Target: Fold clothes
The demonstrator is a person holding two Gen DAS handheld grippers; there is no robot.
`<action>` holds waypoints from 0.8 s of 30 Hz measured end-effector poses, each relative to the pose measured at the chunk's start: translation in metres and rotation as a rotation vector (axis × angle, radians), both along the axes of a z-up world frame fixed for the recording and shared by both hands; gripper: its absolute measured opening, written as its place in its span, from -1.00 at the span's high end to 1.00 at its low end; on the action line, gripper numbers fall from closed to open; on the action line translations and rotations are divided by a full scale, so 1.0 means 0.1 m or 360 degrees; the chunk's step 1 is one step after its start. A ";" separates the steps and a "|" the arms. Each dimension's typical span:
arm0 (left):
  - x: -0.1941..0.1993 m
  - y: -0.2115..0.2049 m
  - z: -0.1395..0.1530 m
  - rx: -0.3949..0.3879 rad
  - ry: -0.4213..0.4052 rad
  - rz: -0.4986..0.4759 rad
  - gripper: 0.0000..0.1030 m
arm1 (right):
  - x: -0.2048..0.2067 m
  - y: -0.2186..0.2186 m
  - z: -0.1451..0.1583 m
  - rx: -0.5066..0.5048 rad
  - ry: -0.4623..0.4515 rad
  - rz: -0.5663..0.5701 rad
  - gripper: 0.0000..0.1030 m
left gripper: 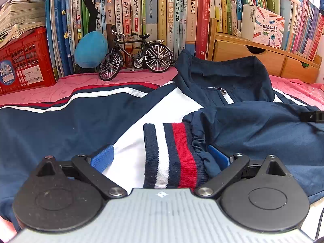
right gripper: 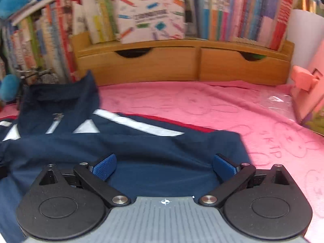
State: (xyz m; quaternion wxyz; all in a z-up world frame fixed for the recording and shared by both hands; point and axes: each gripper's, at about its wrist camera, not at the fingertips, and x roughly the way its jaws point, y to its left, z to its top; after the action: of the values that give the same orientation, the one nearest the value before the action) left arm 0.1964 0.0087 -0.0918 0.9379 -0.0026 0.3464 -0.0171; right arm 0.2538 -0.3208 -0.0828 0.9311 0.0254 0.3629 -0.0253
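Note:
A navy, white and red track jacket [left gripper: 60, 125] lies front up on a pink cloth [left gripper: 40, 93], collar [left gripper: 222, 68] toward the books. One sleeve is folded across the chest, and its striped knit cuff [left gripper: 174, 154] lies between the blue pads of my left gripper [left gripper: 160, 157], which stands open around it. In the right wrist view the same jacket [right gripper: 162, 145] fills the lower left, its collar [right gripper: 60, 99] at the far left. My right gripper [right gripper: 165, 167] hovers open over the folded sleeve near the jacket's right edge, holding nothing.
Behind the jacket stand rows of books [left gripper: 162, 10], a model bicycle [left gripper: 135, 56], a blue plush toy [left gripper: 90, 49], a red crate [left gripper: 24, 60] and a wooden drawer unit [right gripper: 182, 64]. Bare pink cloth [right gripper: 222, 109] spreads to the right, ending at a pink box [right gripper: 309, 95].

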 end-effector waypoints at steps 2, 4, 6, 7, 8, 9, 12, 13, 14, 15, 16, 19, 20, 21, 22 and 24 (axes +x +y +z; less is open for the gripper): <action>0.00 0.00 0.00 0.0001 0.0000 -0.0001 -0.95 | 0.06 -0.26 -0.02 -0.0019 0.0022 -0.0153 -1.00; 0.00 0.00 0.00 0.0000 0.0000 0.0000 -0.95 | 0.12 -0.53 -0.03 -0.0021 0.0053 -0.0339 -1.00; 0.00 0.00 0.00 0.0000 0.0000 0.0000 -0.95 | 0.09 -0.60 0.04 -0.0118 0.0041 -0.0455 -1.00; 0.00 0.00 0.00 0.0000 0.0000 0.0000 -0.95 | 0.07 -0.62 0.07 -0.0175 0.0031 -0.0505 -0.99; 0.00 0.00 0.00 0.0000 0.0000 0.0000 -0.95 | 0.03 -0.58 0.11 -0.0217 -0.0004 -0.0501 -0.99; 0.00 0.00 0.00 0.0000 0.0000 0.0000 -0.95 | -0.04 -0.52 0.16 -0.0223 -0.0050 -0.0448 -0.99; 0.00 0.00 0.00 0.0001 0.0000 0.0000 -0.95 | -0.26 -0.27 0.26 -0.0079 -0.0134 -0.0188 -1.00; 0.00 0.00 0.00 0.0001 0.0000 0.0000 -0.95 | -0.32 -0.17 0.28 -0.0027 -0.0138 -0.0087 -1.00; 0.00 0.00 0.00 0.0001 0.0000 0.0000 -0.95 | -0.40 -0.05 0.28 0.0020 -0.0132 0.0033 -1.00; 0.00 0.00 0.00 0.0000 0.0001 -0.0001 -0.95 | -0.51 0.09 0.28 0.0050 -0.0126 0.0158 -1.00; 0.00 0.00 0.00 0.0000 0.0001 -0.0001 -0.95 | -0.62 0.24 0.29 0.0074 -0.0119 0.0283 -1.00; 0.00 0.00 0.00 0.0001 0.0001 -0.0001 -0.95 | -0.95 0.51 0.24 0.0092 -0.0070 0.0512 -1.00; 0.00 0.00 0.00 0.0001 0.0001 -0.0001 -0.95 | -1.01 0.48 0.21 0.0080 -0.0046 0.0493 -1.00; 0.00 0.00 0.00 0.0001 0.0001 -0.0001 -0.95 | -1.07 0.43 0.16 0.0066 -0.0020 0.0460 -1.00; 0.00 0.00 0.00 0.0001 0.0001 -0.0001 -0.95 | -1.13 0.37 0.12 0.0051 0.0005 0.0427 -1.00; 0.00 0.00 0.00 0.0001 0.0002 -0.0001 -0.97 | -1.23 0.21 0.04 -0.0008 0.0025 0.0320 -1.00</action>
State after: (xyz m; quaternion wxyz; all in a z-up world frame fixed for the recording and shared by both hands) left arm 0.1965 0.0083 -0.0921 0.9377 -0.0024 0.3469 -0.0172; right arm 0.1309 -0.2997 -0.0784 0.9262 -0.0139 0.3707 0.0673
